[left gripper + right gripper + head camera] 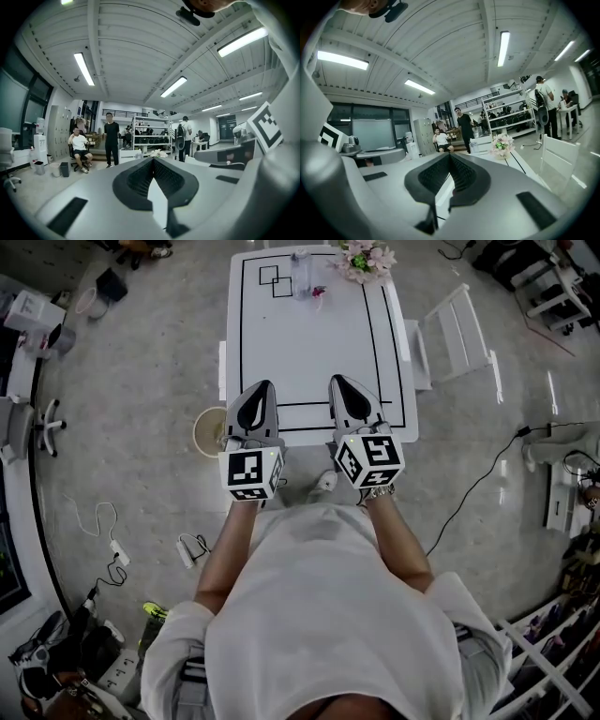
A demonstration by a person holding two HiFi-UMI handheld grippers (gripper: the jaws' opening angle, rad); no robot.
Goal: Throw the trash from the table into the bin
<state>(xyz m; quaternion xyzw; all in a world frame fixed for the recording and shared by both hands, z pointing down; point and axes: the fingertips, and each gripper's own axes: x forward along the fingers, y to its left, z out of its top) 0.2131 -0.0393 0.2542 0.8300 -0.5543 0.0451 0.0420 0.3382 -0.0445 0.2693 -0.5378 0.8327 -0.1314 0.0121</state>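
Grey left fingers [136, 180], right fingers [433, 177] closed.

Round open bin [207, 431] just beside white table [309, 362]

Open tabletop [319, 352] ahead, with bottle [300, 276] and flowers [364, 259] at its far edge, chair [459, 334] alongside right.

So the bin [208, 432] sits on the floor just off the table [319, 352], by its near-left corner. The flowers [366, 259] are on the far-right corner, with a bottle [300, 276] just left of them and a chair [459, 334] to the table's right.
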